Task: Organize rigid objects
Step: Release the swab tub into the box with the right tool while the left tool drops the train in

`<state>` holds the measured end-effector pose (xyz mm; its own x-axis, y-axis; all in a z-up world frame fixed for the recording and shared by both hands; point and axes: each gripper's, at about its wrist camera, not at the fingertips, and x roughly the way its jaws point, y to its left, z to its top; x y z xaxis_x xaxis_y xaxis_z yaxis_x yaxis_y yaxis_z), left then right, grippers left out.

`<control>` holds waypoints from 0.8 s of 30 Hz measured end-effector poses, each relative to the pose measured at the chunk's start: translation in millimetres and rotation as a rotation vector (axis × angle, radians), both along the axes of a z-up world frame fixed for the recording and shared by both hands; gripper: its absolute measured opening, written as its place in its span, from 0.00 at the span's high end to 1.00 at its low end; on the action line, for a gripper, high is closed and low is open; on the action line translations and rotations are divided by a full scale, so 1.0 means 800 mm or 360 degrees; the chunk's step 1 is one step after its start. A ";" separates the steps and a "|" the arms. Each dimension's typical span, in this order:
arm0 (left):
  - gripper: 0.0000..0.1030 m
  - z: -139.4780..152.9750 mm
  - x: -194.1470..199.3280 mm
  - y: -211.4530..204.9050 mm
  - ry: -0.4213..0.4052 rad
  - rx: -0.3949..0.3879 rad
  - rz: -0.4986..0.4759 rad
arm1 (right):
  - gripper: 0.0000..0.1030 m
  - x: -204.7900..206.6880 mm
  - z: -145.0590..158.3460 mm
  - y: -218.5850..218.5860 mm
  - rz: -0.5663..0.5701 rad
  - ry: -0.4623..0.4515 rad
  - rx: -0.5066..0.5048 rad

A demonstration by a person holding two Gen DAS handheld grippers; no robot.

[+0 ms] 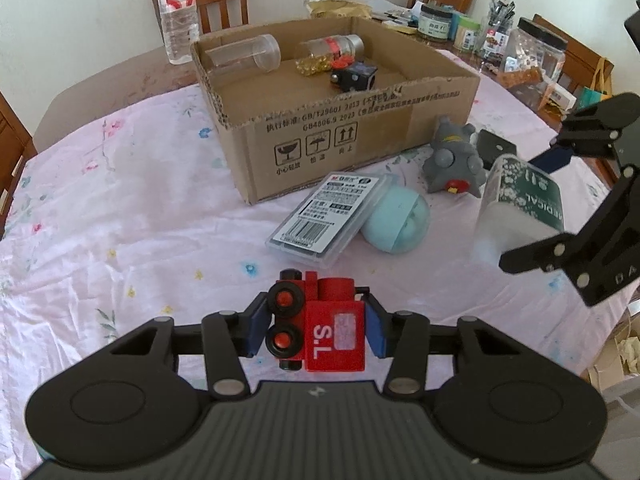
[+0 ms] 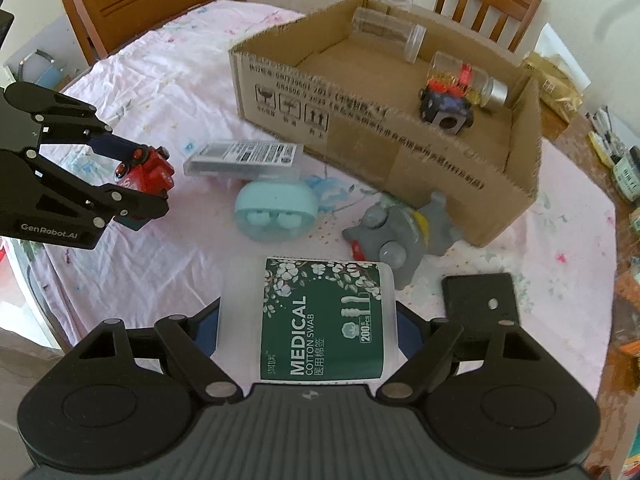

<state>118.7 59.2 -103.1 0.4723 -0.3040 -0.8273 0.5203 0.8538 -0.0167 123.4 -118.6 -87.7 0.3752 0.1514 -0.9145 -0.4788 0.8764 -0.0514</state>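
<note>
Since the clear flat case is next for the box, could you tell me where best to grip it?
Grip the clear flat case across its narrow width, from above. It leans tilted on the blue round case, so its long edges are exposed.

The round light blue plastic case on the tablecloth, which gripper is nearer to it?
Roughly equal. The blue case lies between them: left gripper, holding the red toy train; right gripper, holding the swab tub.

A: What lies ahead of the tongs?

B: One cardboard box (image 1: 344, 136) holding three things: one clear empty tube (image 1: 244, 54), one bottle of yellow capsules (image 1: 332, 50), one black cube (image 1: 354, 76).

A: And nearer?

B: One flat case (image 1: 324, 216), one blue pod (image 1: 400, 220), one grey toy (image 1: 452, 160), one red toy train (image 1: 320, 328), one swab jar (image 2: 320, 320).
</note>
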 end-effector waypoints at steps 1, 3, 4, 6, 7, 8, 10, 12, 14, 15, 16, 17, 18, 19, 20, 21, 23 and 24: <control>0.54 0.004 0.000 0.001 0.0000 -0.0008 -0.0004 | 0.16 0.000 0.007 -0.001 0.0005 -0.0014 0.0009; 0.54 0.012 0.000 0.002 -0.0001 -0.0019 -0.0015 | 0.16 0.003 0.022 -0.004 0.0015 -0.0041 0.0023; 0.54 0.018 -0.001 0.003 -0.0005 -0.0022 -0.0023 | 0.16 0.005 0.030 -0.005 0.0019 -0.0060 0.0031; 0.54 0.028 -0.001 0.003 -0.0018 -0.0026 -0.0035 | 0.16 0.013 0.047 -0.009 0.0017 -0.0103 0.0044; 0.54 0.033 -0.001 0.004 -0.0024 -0.0030 -0.0042 | 0.16 0.018 0.054 -0.011 0.0013 -0.0123 0.0054; 0.54 0.038 -0.001 0.004 -0.0031 -0.0033 -0.0048 | 0.16 0.025 0.062 -0.013 0.0006 -0.0147 0.0065; 0.54 0.048 -0.001 0.006 -0.0049 -0.0040 -0.0055 | 0.16 0.040 0.076 -0.019 -0.0018 -0.0203 0.0088; 0.54 0.057 0.001 0.007 -0.0067 -0.0048 -0.0055 | 0.16 0.059 0.088 -0.023 -0.0044 -0.0259 0.0098; 0.54 0.064 0.003 0.009 -0.0078 -0.0058 -0.0048 | 0.16 0.081 0.094 -0.028 -0.0071 -0.0299 0.0107; 0.54 0.068 0.004 0.010 -0.0084 -0.0066 -0.0040 | 0.16 0.092 0.097 -0.030 -0.0087 -0.0316 0.0112; 0.54 0.071 0.006 0.011 -0.0091 -0.0071 -0.0032 | 0.16 0.103 0.098 -0.033 -0.0100 -0.0328 0.0116; 0.54 0.074 0.008 0.012 -0.0098 -0.0075 -0.0021 | 0.16 0.113 0.098 -0.034 -0.0110 -0.0335 0.0118; 0.54 0.076 0.009 0.013 -0.0103 -0.0075 -0.0012 | 0.16 0.123 0.097 -0.036 -0.0124 -0.0346 0.0119; 0.54 0.079 0.011 0.013 -0.0111 -0.0076 -0.0005 | 0.16 0.132 0.095 -0.037 -0.0134 -0.0349 0.0118; 0.54 0.081 0.013 0.014 -0.0122 -0.0077 0.0004 | 0.16 0.140 0.094 -0.038 -0.0142 -0.0352 0.0116; 0.54 0.084 0.015 0.014 -0.0133 -0.0075 0.0013 | 0.16 0.149 0.091 -0.039 -0.0154 -0.0362 0.0110; 0.54 0.088 0.018 0.015 -0.0157 -0.0069 0.0026 | 0.16 0.160 0.085 -0.039 -0.0176 -0.0369 0.0101; 0.54 0.091 0.020 0.015 -0.0167 -0.0067 0.0034 | 0.16 0.164 0.082 -0.040 -0.0192 -0.0373 0.0101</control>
<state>134.6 71.2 -30.7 0.5626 -0.3263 -0.7596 0.5028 0.8644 0.0011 254.8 -150.6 -21.9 0.5946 0.1470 -0.7905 -0.3520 0.9315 -0.0915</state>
